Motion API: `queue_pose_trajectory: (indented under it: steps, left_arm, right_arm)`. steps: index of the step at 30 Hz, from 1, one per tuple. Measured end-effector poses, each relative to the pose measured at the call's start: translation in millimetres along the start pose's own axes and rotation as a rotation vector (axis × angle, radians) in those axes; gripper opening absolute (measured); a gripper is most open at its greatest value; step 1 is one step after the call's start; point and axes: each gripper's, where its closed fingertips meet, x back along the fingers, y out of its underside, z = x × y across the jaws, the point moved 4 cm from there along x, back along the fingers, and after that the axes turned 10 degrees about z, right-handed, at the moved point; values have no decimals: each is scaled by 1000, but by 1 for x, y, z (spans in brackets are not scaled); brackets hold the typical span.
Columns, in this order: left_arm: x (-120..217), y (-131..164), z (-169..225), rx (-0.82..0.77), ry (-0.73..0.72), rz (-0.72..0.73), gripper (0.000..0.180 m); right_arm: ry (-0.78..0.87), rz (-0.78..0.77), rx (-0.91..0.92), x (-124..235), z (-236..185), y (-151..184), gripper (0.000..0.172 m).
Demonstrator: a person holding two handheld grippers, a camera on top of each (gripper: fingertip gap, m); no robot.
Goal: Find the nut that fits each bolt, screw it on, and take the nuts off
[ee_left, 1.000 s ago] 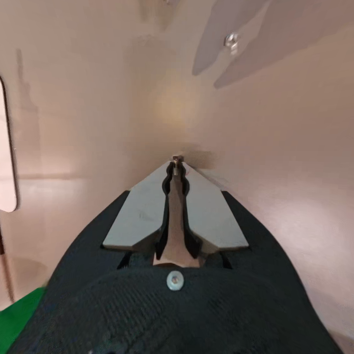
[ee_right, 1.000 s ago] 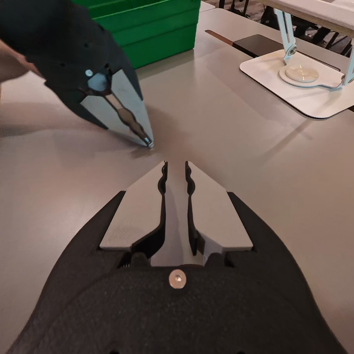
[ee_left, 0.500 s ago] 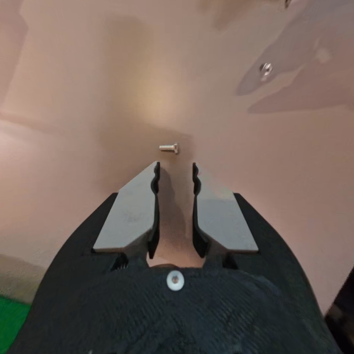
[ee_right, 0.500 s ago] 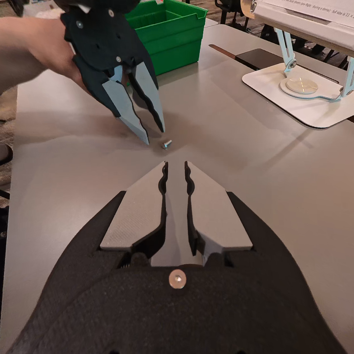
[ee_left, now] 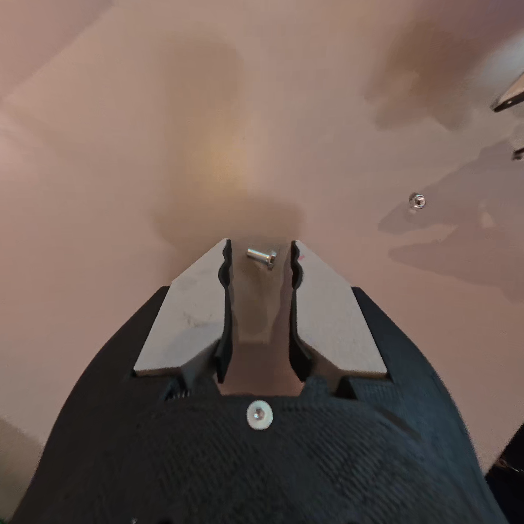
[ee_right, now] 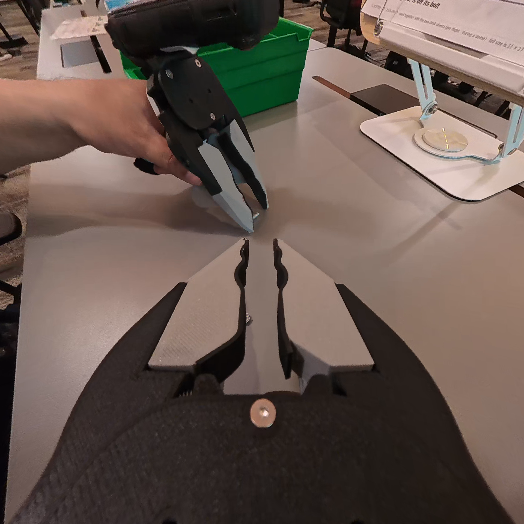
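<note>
1. At the far left of the right wrist view, a person's hand [ee_right: 119, 133] holds the left gripper [ee_right: 256, 217], tilted down so its tips sit at or just above the grey table [ee_right: 368, 269].
2. The left gripper's fingers [ee_left: 198, 283] stand wide apart. A small silver bolt [ee_left: 261, 257] lies on its side on the table between them, head toward the right finger, with a clear gap to each pad, so it is not gripped.
3. The right gripper [ee_right: 260, 241] sits just in front of the left one's tips, its jaws narrow and parted with only bare table showing between them.
4. A small metal piece [ee_right: 248, 318], possibly a nut, peeks out beside the right gripper's left finger; it is too small to be sure.
5. Further right in the left wrist view, a silver nut [ee_left: 416, 202] rests on the table, well apart from the bolt.
6. Behind stands a green bin [ee_right: 266, 73], and at the far right a white stand [ee_right: 442, 158].
</note>
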Motion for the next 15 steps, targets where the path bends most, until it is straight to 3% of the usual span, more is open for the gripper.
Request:
queue_pose_trajectory:
  steps: [4, 8, 15]
  left_arm:
    - [9, 11, -2, -108, -37, -78, 28]
    - [24, 25, -15, -121, -48, -144, 34]
    - [19, 4, -8, 32, 55, 16, 38]
  right_arm:
    - [0, 3, -2, 1, 0, 0, 14]
    - [-2, 9, -5, 1, 0, -2, 14]
    - [-3, -13, 2, -2, -1, 2, 14]
